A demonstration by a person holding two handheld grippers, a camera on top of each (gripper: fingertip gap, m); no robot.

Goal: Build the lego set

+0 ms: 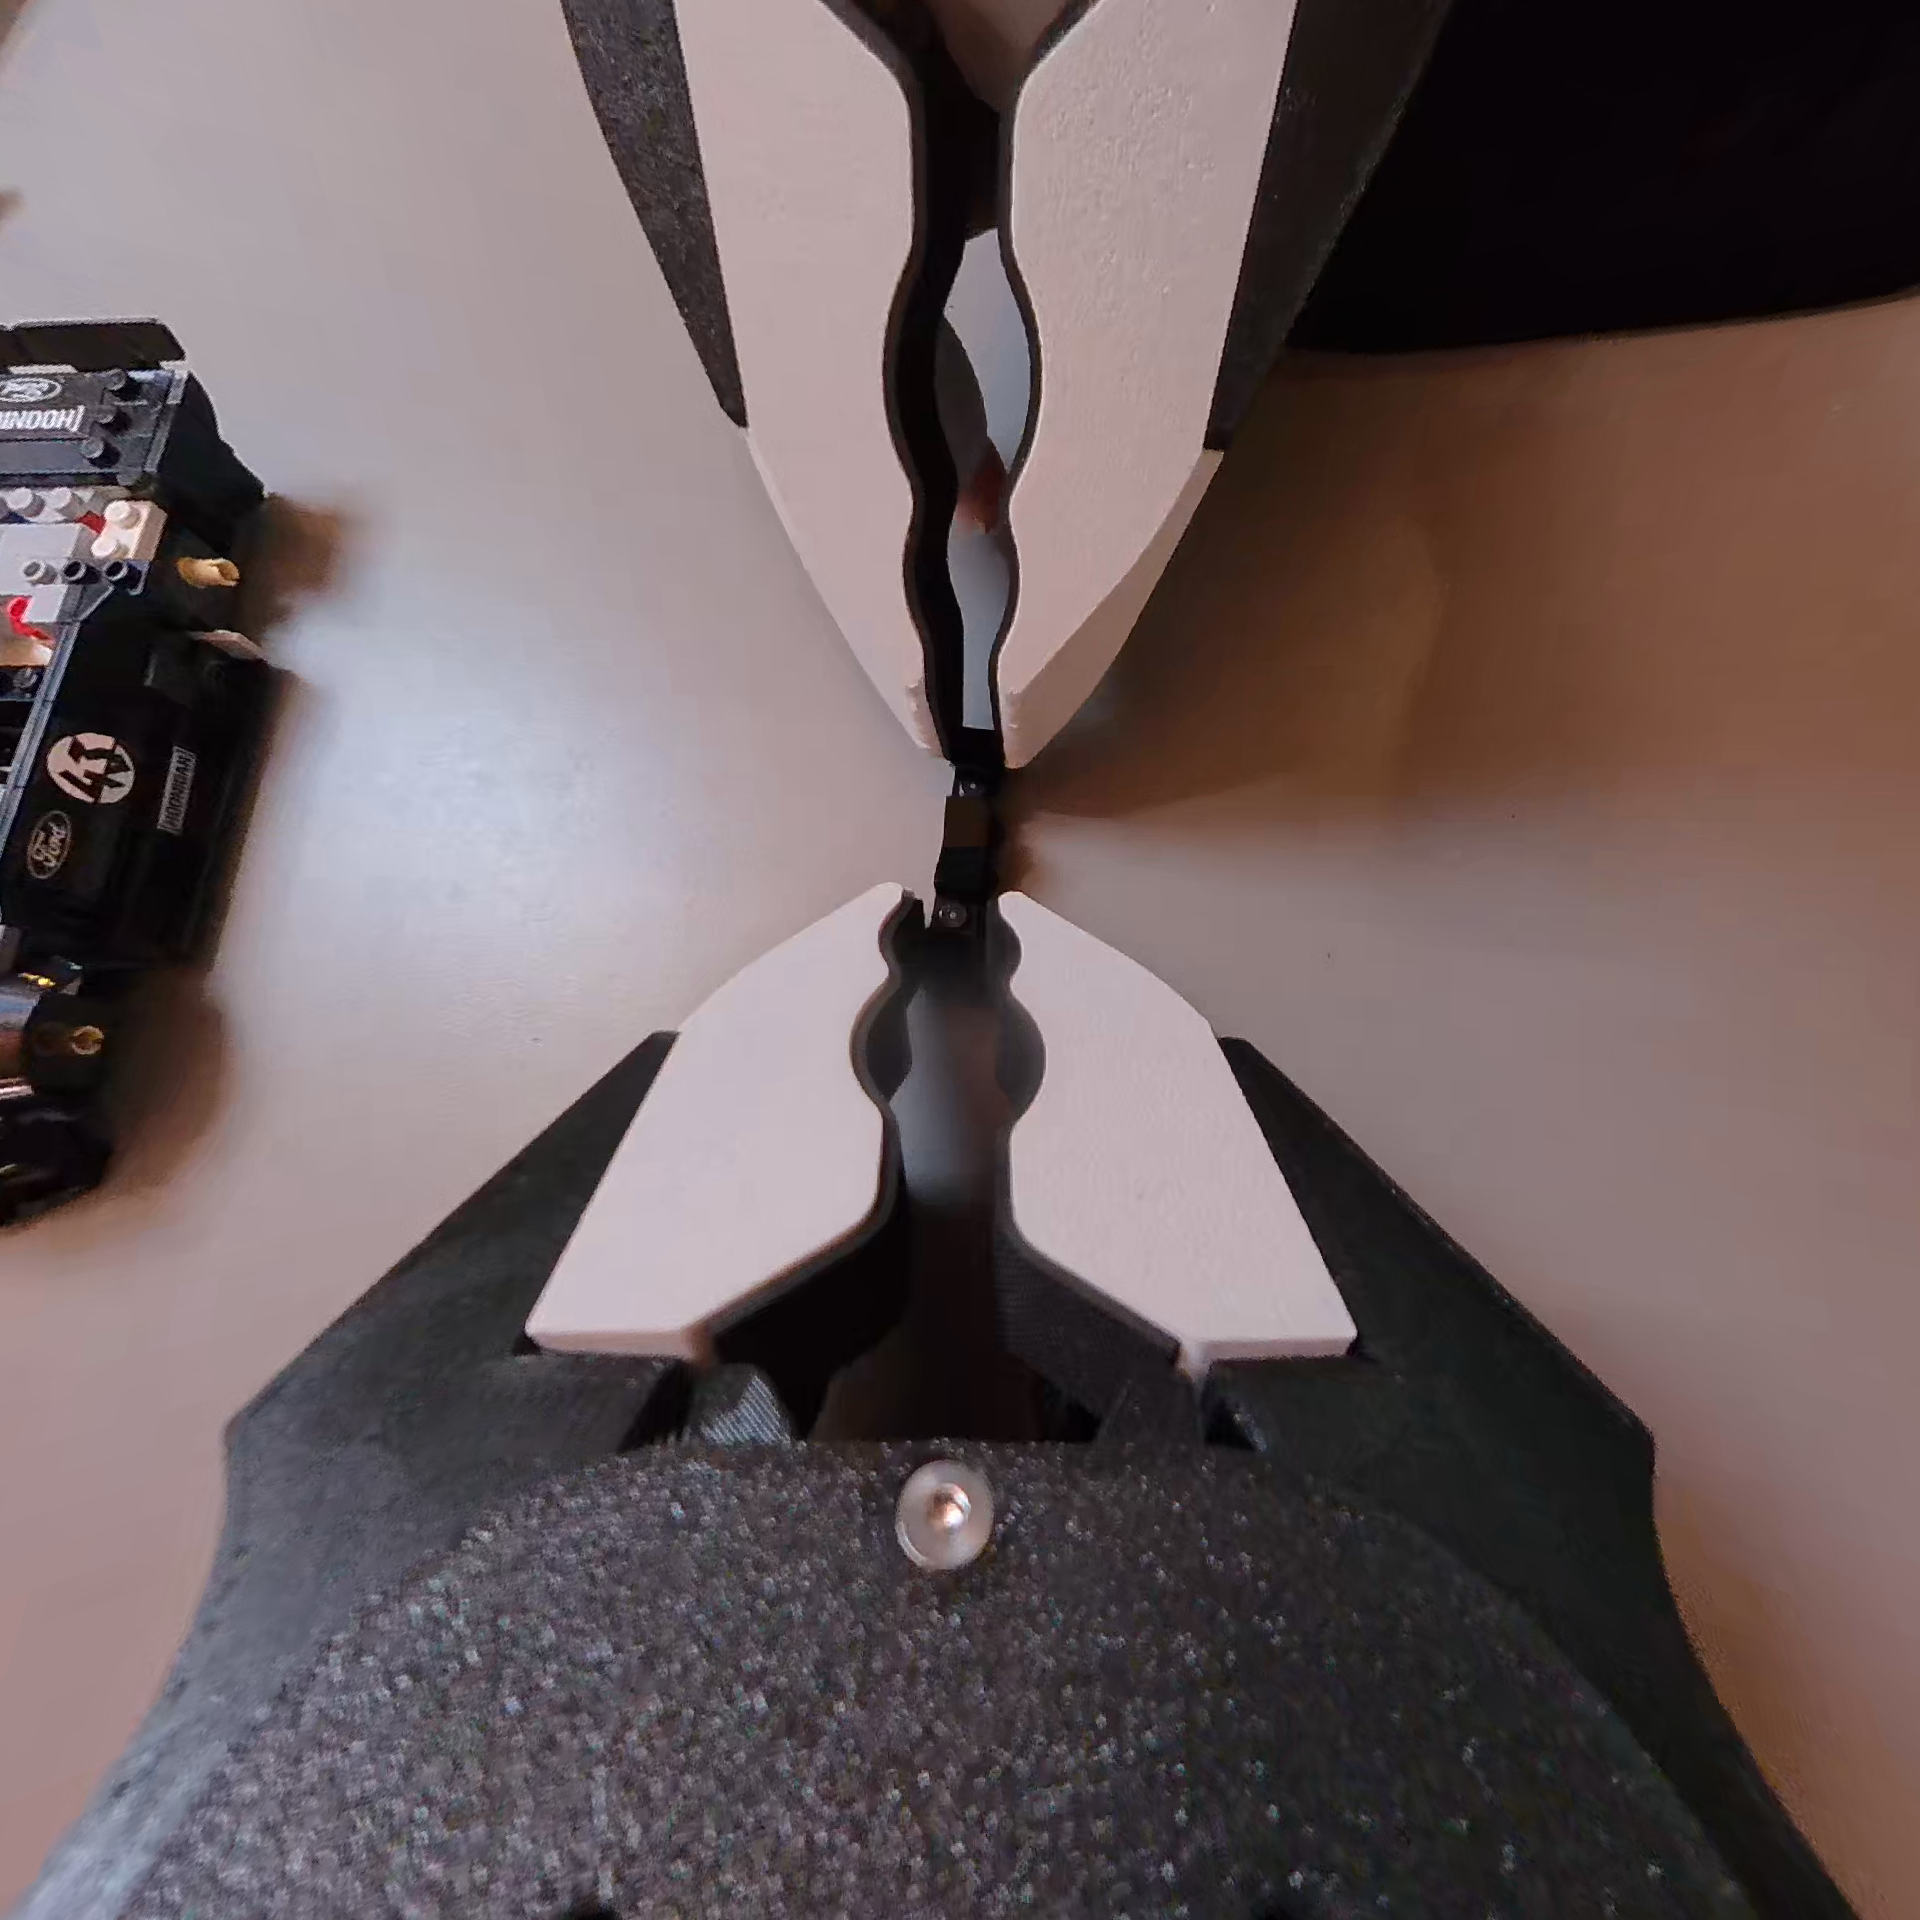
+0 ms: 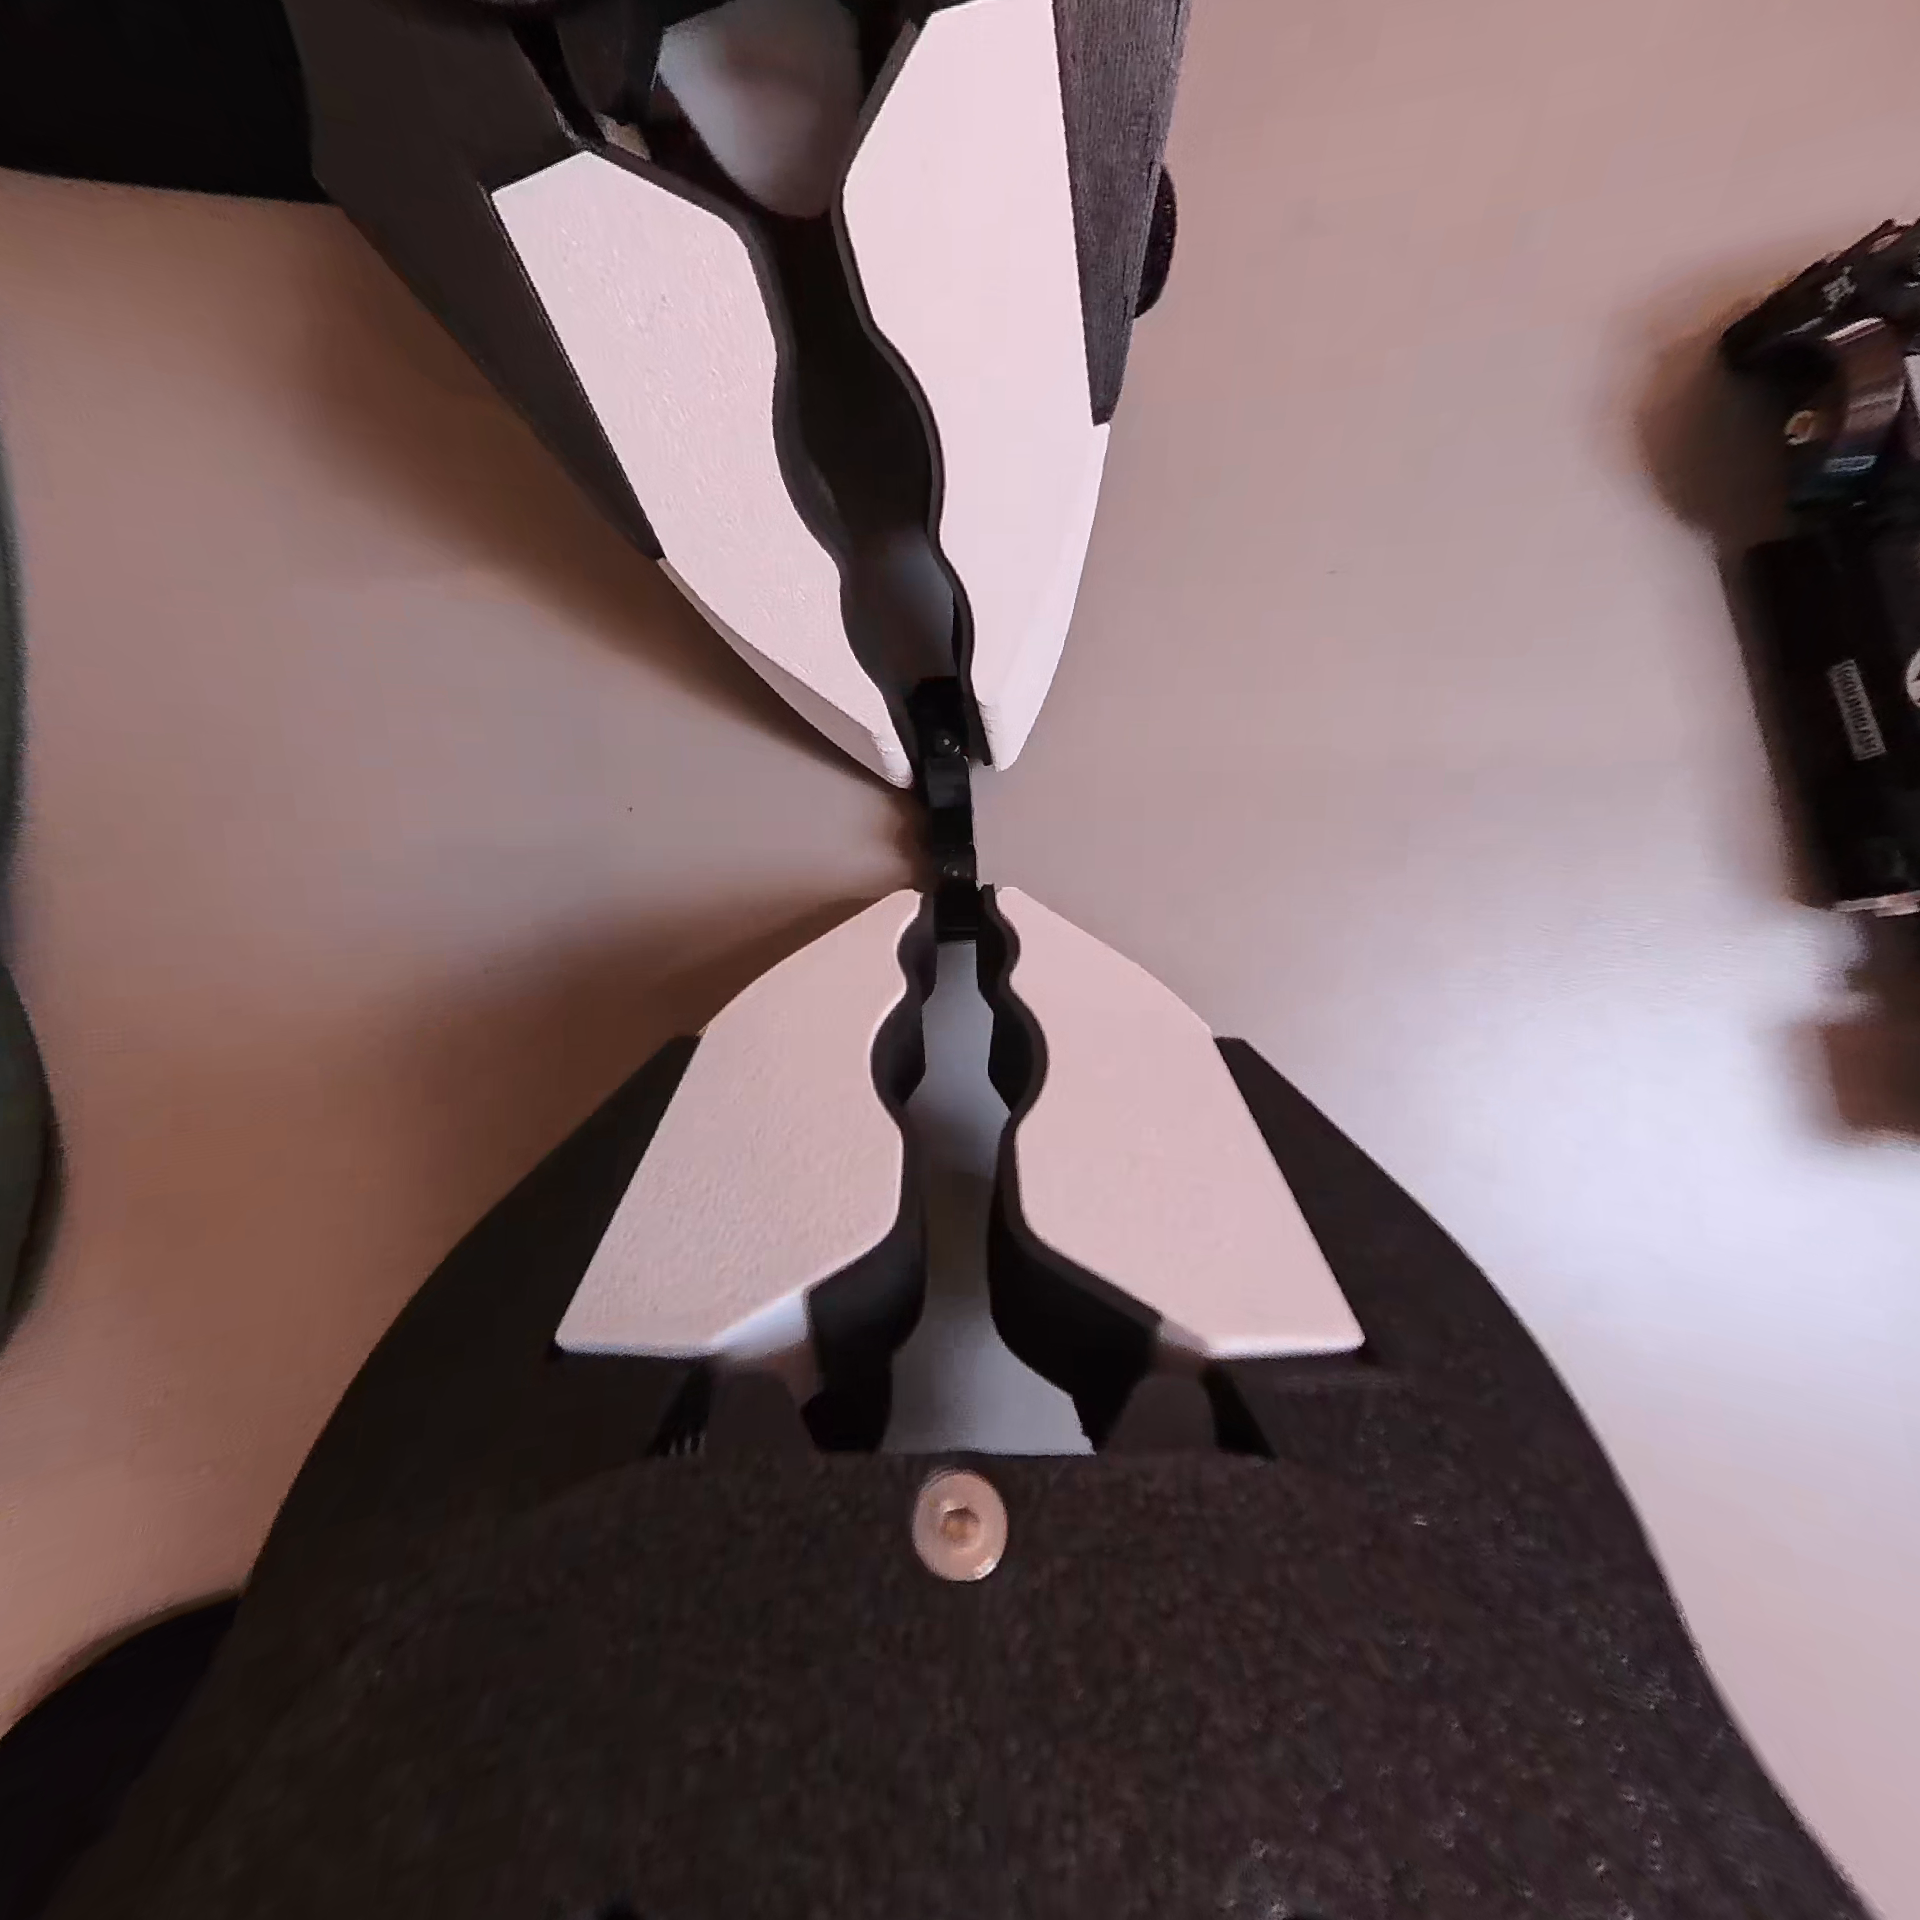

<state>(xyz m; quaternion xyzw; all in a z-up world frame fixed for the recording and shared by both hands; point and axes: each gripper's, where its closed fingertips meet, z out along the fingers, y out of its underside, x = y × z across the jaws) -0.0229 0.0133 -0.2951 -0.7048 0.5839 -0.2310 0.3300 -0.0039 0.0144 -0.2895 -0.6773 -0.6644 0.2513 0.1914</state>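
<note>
Both grippers, left [image 1: 961,914] and right [image 2: 961,914], clench opposite ends of a tiny black piece [image 1: 964,831] above the counter [image 1: 520,727]. It looks light, rigid, easily dropped; grip flat sides. The car [image 1: 94,748] sits apart.

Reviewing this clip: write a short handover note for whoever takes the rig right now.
Left gripper: shut on one end of the small black piece.
Right gripper: shut on its other end; tips face each other, piece held between them over the table.
Lego car: partly built, off to the side, untouched by either gripper.
Done: piece picked up.
Left: whether it is one part or two being joined cannot be told; probably finish, then fit it to the car.
</note>
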